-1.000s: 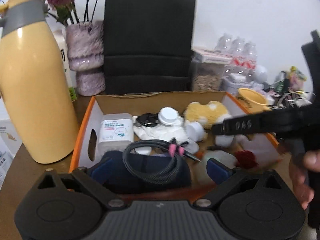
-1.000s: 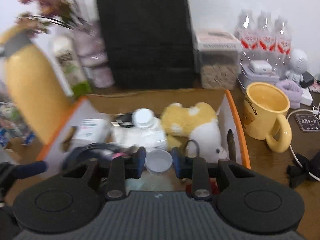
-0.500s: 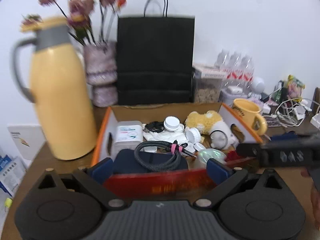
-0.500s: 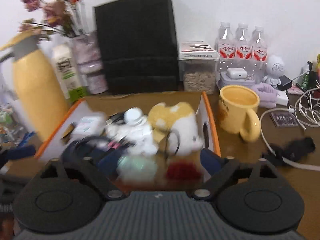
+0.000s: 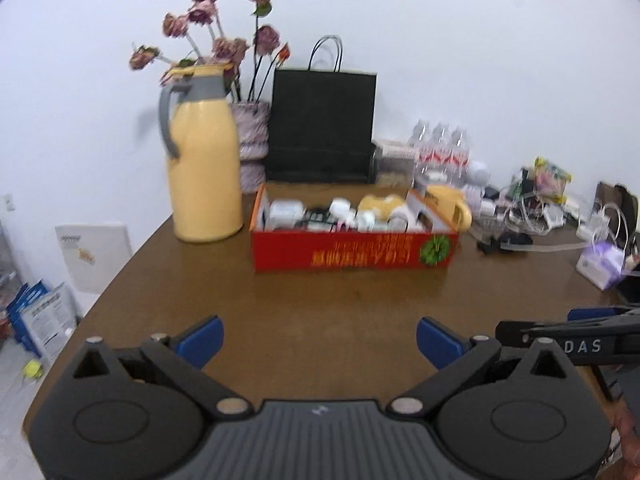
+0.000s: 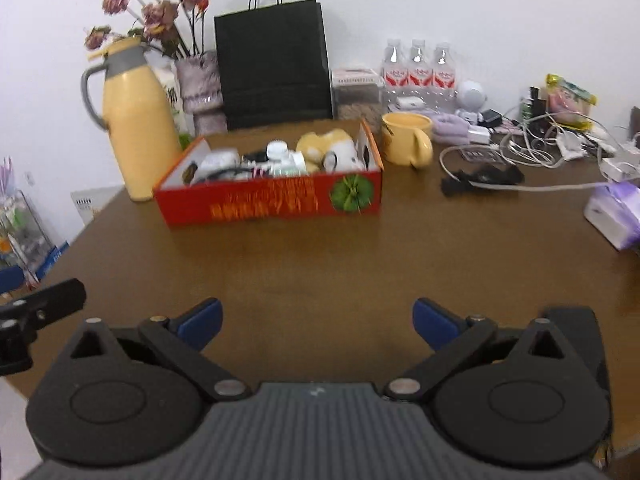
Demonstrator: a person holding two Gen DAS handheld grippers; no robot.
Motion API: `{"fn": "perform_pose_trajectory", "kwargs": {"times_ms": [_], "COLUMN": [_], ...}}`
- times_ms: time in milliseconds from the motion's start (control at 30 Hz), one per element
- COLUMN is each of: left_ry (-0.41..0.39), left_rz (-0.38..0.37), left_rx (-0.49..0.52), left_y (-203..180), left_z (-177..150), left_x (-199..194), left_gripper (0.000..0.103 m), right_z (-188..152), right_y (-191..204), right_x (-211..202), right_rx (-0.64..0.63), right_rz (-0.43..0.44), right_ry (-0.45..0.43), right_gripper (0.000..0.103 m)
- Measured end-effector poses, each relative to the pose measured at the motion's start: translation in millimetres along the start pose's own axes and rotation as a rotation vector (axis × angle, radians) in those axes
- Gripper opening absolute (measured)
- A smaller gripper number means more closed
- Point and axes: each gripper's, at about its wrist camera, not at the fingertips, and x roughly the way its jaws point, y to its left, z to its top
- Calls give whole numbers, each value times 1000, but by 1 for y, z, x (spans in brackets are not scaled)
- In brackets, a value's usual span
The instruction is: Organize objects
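Observation:
A red cardboard box stands on the brown table, holding a yellow-and-white plush toy, white bottles, a black cable and other small items. My left gripper is open and empty, low over the table well in front of the box. My right gripper is open and empty too, also well short of the box. Part of the right gripper shows at the right edge of the left wrist view.
A yellow thermos jug stands left of the box, with a vase of dried flowers and a black paper bag behind. A yellow mug, water bottles, cables and a tissue pack lie to the right.
Both grippers have pulled back from inside the box to well in front of it. The right gripper opened and left a small white-capped item in the box.

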Motion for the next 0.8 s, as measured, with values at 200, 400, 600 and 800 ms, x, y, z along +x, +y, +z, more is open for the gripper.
{"fn": "perform_pose_trajectory", "kwargs": {"times_ms": [200, 400, 600, 800], "left_ry": [11, 31, 12, 29], "left_rz": [-32, -38, -34, -52], "left_rx": [3, 1, 12, 1], "left_y": [-3, -1, 0, -2], "left_z": [-28, -36, -37, -39], "left_x": [-35, -47, -57, -58], "left_gripper": [103, 103, 103, 103], "right_z": [-32, -45, -46, -48], "right_y": [21, 41, 39, 31], "right_x": [-30, -52, -66, -72], "right_rx": [-83, -115, -93, -68], "right_rz": [-17, -54, -73, -71], "right_ry": [61, 48, 7, 1], "right_gripper": [103, 103, 103, 103]}}
